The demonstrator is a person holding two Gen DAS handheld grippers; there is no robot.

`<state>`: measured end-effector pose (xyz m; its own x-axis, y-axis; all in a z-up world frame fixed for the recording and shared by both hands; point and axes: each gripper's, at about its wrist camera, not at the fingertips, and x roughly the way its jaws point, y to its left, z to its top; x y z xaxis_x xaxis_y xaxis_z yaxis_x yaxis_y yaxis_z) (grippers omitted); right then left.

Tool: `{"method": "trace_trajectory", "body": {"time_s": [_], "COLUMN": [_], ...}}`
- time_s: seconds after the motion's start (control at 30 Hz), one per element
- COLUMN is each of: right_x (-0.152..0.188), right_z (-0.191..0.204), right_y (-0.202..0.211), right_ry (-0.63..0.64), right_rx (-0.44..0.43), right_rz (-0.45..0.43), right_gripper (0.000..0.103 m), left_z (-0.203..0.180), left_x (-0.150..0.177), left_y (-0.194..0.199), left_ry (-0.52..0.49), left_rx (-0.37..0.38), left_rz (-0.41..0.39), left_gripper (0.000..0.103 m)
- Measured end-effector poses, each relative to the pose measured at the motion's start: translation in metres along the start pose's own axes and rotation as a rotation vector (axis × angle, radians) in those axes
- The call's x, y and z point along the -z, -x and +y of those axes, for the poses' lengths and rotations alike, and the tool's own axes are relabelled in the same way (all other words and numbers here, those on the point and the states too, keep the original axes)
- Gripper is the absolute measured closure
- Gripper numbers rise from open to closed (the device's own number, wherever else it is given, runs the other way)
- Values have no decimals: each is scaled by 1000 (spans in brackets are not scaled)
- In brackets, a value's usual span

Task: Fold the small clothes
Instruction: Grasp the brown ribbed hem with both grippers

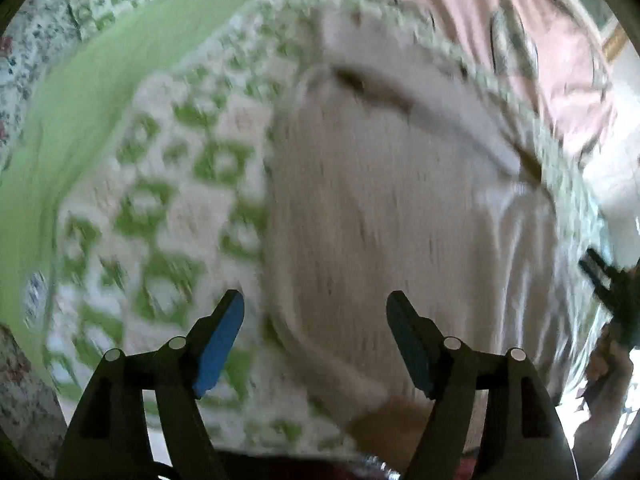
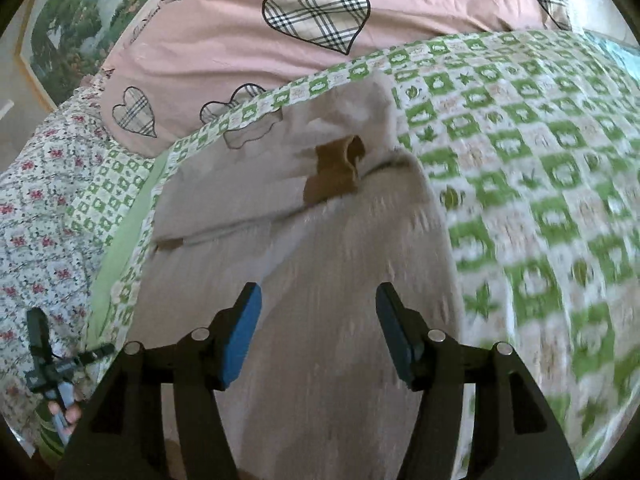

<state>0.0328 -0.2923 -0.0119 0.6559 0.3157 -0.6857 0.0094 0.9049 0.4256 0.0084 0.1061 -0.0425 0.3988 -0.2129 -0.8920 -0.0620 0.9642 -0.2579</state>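
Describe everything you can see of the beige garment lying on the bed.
The beige garment looks like soft, ribbed knit cloth with a brown patch near its far end. It lies spread, partly folded and creased, on the green checked blanket, below the pink heart-print pillow. Neither open gripper holds it.

The setting is a bed covered by a green-and-white checked blanket [image 2: 540, 168] with leaf and flower squares. Behind it lies pink bedding [image 2: 224, 28] printed with plaid hearts. To one side is a white sheet with small red flowers [image 2: 36, 200], and a plain light-green strip [image 1: 76, 112] edges the blanket. A framed landscape picture [image 2: 68, 28] leans at the far corner. Soft daylight falls across everything.
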Motion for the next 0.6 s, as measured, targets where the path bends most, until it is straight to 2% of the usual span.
{"method": "trace_trajectory", "body": {"time_s": [0.1,0.17,0.27,0.37,0.47,0.5,0.57,0.6], "right_x": [8,11,19,30,41,45,51,54], "right_z": [5,6,5,-3,-15,-19,-26,-29], "right_y": [9,18,38,54,61,62,63,64], "right_ry": [10,15,46,60,60,51,29,15], "right_rx": [-36,-50,-56,-49,-33,-32,-39,-46], "right_rz": [-2,-8,-21,-23,-10,-4,5,9], "right_gripper": [39,38,30,26,25,25,25,25], "left_z": [-18,-21,-10,10,22,23,22,21], "left_x": [24,38,55,67,77,80,86,89], "left_y": [-15,-14,0,14,20,19,16,13], "left_ry": [-92,-140,-176,-164,-137,-123,-93,-85], "left_rx": [-88,-111,-107,-44,66,101,159,175], "left_rz": [69,69,57,55,76,79,91,95], "left_gripper": [37,41,46,47,44,43,33,33]}}
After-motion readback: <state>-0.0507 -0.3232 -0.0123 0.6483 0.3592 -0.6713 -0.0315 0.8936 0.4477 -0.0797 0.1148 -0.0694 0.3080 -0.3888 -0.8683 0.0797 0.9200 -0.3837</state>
